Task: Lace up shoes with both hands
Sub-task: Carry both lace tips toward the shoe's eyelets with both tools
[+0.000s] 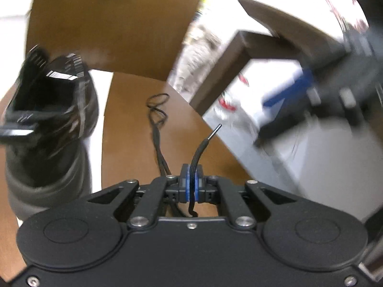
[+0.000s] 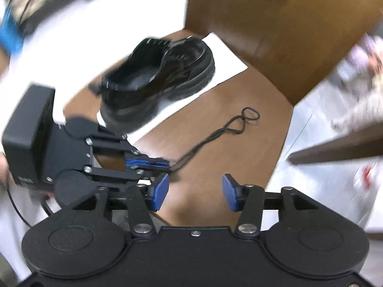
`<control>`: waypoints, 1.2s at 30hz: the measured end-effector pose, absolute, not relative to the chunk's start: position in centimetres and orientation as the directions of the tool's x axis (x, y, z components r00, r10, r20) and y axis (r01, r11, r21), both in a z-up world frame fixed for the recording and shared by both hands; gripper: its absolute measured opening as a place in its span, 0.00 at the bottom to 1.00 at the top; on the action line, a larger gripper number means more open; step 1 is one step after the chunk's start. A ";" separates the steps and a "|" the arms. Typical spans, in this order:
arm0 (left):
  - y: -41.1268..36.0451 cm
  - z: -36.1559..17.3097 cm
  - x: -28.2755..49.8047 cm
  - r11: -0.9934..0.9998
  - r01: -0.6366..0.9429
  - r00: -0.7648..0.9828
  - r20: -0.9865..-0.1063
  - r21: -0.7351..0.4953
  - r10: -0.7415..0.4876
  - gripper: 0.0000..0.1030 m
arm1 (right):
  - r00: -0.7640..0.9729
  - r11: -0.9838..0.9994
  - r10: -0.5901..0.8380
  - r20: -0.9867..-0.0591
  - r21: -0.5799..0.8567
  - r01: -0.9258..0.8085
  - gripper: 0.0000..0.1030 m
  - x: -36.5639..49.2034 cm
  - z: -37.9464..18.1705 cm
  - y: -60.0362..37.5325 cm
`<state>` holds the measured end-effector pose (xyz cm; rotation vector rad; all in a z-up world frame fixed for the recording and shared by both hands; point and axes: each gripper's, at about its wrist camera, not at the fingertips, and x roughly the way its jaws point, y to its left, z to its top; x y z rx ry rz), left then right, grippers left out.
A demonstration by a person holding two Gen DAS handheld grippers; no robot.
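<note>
Left gripper (image 1: 191, 179): blue pads pressed together on a black shoelace (image 1: 199, 148), whose stiff tip (image 1: 215, 131) stands up just beyond the jaws. The rest of the lace trails away across the brown table (image 1: 134, 124) and ends in a small loop (image 2: 250, 114) farther off.

Right gripper (image 2: 195, 192): jaws spread, with nothing between the blue pads (image 2: 160, 190); bare tabletop shows in the gap. In the right wrist view, the left gripper (image 2: 165, 163) lies just to the left of it and slightly beyond, its closed tips close to the right gripper's left pad.

Black shoe (image 2: 158, 76): thick-soled, it rests on a white sheet (image 2: 227, 55) at the far left of the table, well apart from the pinched lace end, with its opening facing up. Both views are motion-blurred, so its eyelets cannot be made out.

A dark wooden bench (image 1: 275, 38) stands to the right, beyond the table edge.
</note>
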<state>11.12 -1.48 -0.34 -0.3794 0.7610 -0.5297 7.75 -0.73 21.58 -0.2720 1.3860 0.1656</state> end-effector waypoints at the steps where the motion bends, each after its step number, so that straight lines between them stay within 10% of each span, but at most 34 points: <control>1: -1.0 -0.2 11.1 0.797 0.288 0.613 -0.537 -0.531 -0.579 0.04 | 0.191 0.965 -0.015 -0.982 -0.064 -0.254 0.48 7.4 21.4 -0.8; 14: 0.6 0.5 9.8 0.764 0.249 0.659 -0.473 -0.596 -0.584 0.04 | 0.331 0.987 0.157 -0.931 0.136 -0.084 0.48 7.8 20.0 -0.6; 16: 0.6 0.6 9.7 0.760 0.261 0.665 -0.460 -0.595 -0.589 0.04 | 0.309 0.989 0.136 -0.941 0.109 -0.102 0.38 8.5 19.3 0.1; 17: 0.5 0.5 9.7 0.762 0.262 0.662 -0.464 -0.592 -0.588 0.04 | 0.296 0.989 0.116 -0.948 0.085 -0.118 0.14 8.9 18.8 0.6; 20: 0.3 0.4 9.7 0.770 0.260 0.653 -0.481 -0.582 -0.584 0.04 | 0.264 0.987 0.071 -0.962 0.029 -0.159 0.04 9.6 18.2 1.8; 36: 0.1 1.1 8.9 0.782 0.319 0.673 -0.453 -0.536 -0.585 0.08 | 0.150 0.935 -0.005 -0.989 -0.057 -0.350 0.03 12.5 18.9 5.1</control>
